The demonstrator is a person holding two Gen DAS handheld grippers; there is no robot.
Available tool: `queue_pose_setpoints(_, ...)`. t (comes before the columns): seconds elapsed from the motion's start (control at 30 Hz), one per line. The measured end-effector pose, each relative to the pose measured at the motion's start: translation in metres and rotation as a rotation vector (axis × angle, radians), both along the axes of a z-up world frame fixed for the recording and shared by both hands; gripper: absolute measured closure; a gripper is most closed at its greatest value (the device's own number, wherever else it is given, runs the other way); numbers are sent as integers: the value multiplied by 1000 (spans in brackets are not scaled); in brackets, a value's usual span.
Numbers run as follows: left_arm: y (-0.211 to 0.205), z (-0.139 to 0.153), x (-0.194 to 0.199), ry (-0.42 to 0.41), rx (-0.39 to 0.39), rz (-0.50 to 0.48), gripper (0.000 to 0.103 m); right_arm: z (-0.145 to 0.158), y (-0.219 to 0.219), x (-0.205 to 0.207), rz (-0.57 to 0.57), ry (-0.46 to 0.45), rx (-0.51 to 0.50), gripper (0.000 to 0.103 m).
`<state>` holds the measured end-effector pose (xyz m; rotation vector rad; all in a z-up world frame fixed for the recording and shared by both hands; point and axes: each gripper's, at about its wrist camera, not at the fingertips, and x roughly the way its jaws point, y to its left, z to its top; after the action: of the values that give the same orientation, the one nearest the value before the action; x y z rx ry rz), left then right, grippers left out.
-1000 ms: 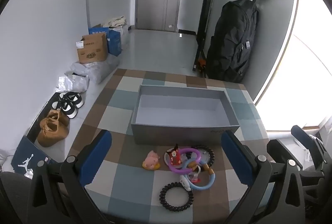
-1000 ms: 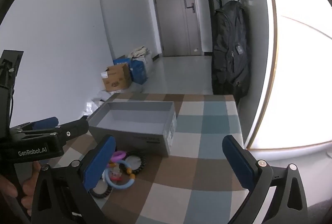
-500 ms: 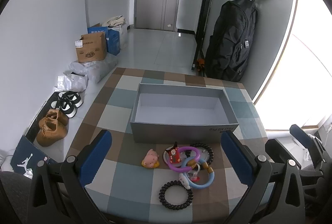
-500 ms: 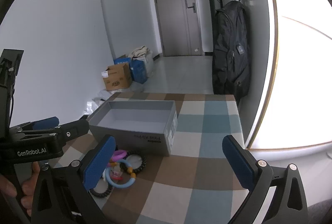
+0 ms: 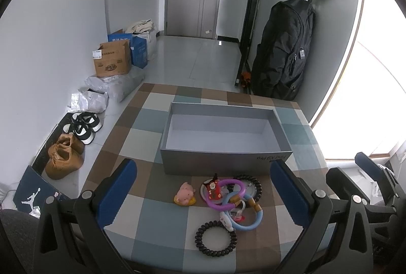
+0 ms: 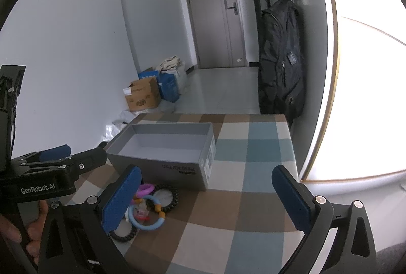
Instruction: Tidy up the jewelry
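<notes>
An empty grey box [image 5: 223,133] stands on the checked table [image 5: 142,126]; it also shows in the right wrist view [image 6: 162,147]. In front of it lies a pile: a pink pig charm [image 5: 185,196], a red figure [image 5: 214,190], a purple ring [image 5: 227,194], a light blue ring [image 5: 250,219], a black beaded bracelet [image 5: 247,185] and a black coil hair tie [image 5: 215,238]. My left gripper [image 5: 203,195] is open above the pile, holding nothing. My right gripper [image 6: 206,195] is open and empty to the right of the pile [image 6: 149,205].
The table's right part [image 6: 253,172] is bare checked cloth. On the floor to the left are shoes [image 5: 66,154], a cardboard box [image 5: 111,62] and bags. A black backpack [image 5: 284,50] hangs behind the table. The left gripper's body [image 6: 50,172] shows at the right wrist view's left.
Both views have shifted only slightly; the box and pile look a little lower in the left wrist view. Nothing was picked up or moved.
</notes>
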<state>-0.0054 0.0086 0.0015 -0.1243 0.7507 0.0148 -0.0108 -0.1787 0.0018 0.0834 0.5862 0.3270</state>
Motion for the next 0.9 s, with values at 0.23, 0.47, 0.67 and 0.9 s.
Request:
queue_pose_setpoints(0.23, 4, 2, 2, 1, -3, 1, 1, 0, -1, 0, 3, 0, 0, 0)
queue_pose_setpoints(0.47, -1, -1, -1, -2, 0, 2, 1, 0, 0, -1, 5, 1, 0, 0)
queue_pose_setpoints(0.67, -2, -2, -1, -5, 2, 2, 1, 0, 2, -1, 6, 0, -2, 0)
queue_pose_setpoints(0.9, -2, -2, -1, -3, 1, 1, 1, 0, 2, 0, 7, 0, -2, 0)
